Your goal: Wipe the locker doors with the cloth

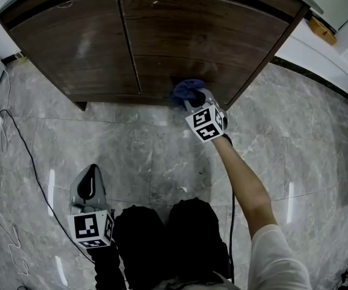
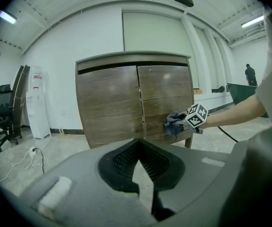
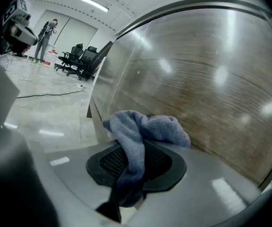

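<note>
The right gripper [image 1: 192,103] is closed on the blue cloth [image 1: 185,90]: in the right gripper view one fold of the cloth [image 3: 143,131] goes down between the jaws and the rest bunches over their tips. Directly ahead of this gripper is the right door [image 1: 204,35] of the wooden locker, and the bunched cloth presses against its lower part, close above the bottom edge. The left door [image 1: 77,41] lies to the left of the cloth and nothing touches it. The left gripper [image 1: 88,183] hangs low over the floor [image 1: 162,162], with the locker well ahead of it; its jaws are together at the tips and hold nothing. I judge that the wiping is under way on the lower right door. The wood shows no clear mark of which parts are done, so the upper right door and the whole left door probably remain.
</note>
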Action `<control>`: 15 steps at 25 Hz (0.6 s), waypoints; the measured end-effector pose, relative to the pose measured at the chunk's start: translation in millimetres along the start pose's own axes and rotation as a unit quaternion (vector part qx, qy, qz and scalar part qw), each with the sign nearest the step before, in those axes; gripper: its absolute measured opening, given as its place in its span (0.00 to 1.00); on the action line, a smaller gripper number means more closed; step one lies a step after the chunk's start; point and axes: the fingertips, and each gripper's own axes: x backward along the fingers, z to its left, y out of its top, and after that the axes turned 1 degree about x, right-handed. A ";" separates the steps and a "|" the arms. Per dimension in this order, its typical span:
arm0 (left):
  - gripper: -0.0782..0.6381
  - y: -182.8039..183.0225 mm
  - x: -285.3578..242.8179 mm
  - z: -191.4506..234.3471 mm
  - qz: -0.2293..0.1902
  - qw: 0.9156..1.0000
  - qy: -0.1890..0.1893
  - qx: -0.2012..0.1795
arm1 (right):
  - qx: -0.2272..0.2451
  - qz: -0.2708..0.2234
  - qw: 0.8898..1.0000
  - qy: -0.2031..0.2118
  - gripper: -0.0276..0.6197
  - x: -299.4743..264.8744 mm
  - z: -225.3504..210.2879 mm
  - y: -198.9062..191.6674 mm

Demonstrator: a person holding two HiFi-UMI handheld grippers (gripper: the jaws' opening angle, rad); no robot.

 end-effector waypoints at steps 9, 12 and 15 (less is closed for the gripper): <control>0.11 -1.8 -0.1 0.7 0.002 1.000 -0.001 0.002 | 0.003 0.025 0.999 0.020 0.18 -12.9 14.8 -13.2; 0.11 -0.2 0.4 1.2 0.000 1.000 -0.001 0.002 | 0.013 0.032 0.999 0.020 0.18 -11.4 13.8 -10.3; 0.11 2.3 2.0 3.2 -0.004 1.000 0.001 0.002 | 0.022 0.026 0.999 0.016 0.19 -6.5 8.9 1.9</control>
